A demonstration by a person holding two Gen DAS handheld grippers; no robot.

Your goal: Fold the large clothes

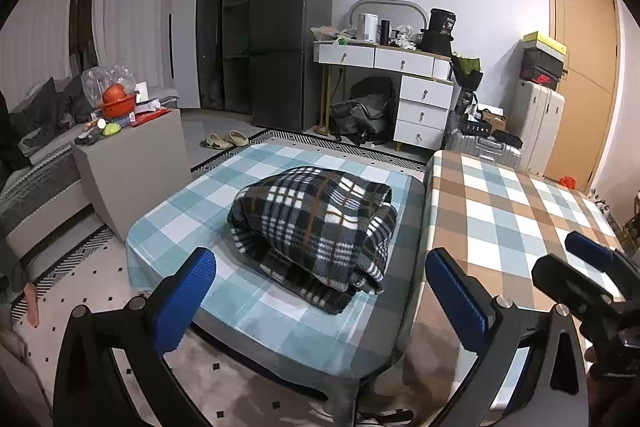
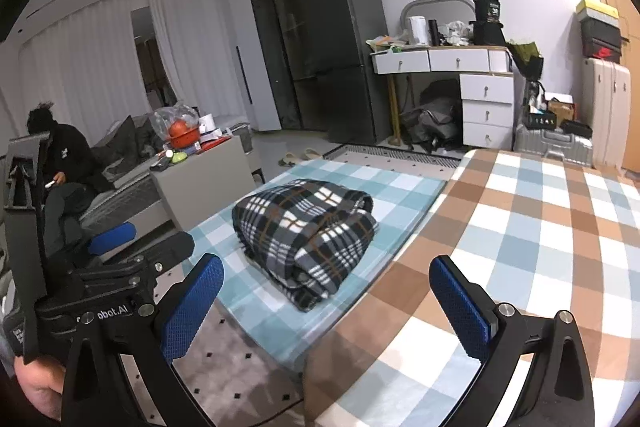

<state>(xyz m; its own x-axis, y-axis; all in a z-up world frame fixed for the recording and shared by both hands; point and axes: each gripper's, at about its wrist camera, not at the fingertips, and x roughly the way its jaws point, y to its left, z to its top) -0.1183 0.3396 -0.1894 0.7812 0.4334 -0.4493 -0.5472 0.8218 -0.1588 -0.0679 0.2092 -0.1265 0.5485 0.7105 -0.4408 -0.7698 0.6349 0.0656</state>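
Note:
A dark plaid fleece garment (image 1: 316,227) (image 2: 306,233) lies folded in a thick bundle on the low table with the blue-checked cloth (image 1: 224,183) (image 2: 360,179). My left gripper (image 1: 320,291) stands open, held back from the near side of the bundle, nothing between its blue pads. My right gripper (image 2: 326,297) is also open and empty, hovering over the near corner where the blue-checked table meets the brown-checked table (image 2: 540,227). The right gripper (image 1: 592,267) shows at the far right of the left wrist view; the left gripper (image 2: 116,247) shows at the left of the right wrist view.
The brown-checked table (image 1: 516,211) adjoins the low table on the right. A grey cabinet (image 1: 132,167) with a red bowl and clutter stands to the left. A person (image 2: 64,163) sits on the sofa. Beyond are a fridge (image 1: 288,47), a white desk (image 1: 420,95) and suitcases (image 1: 536,123).

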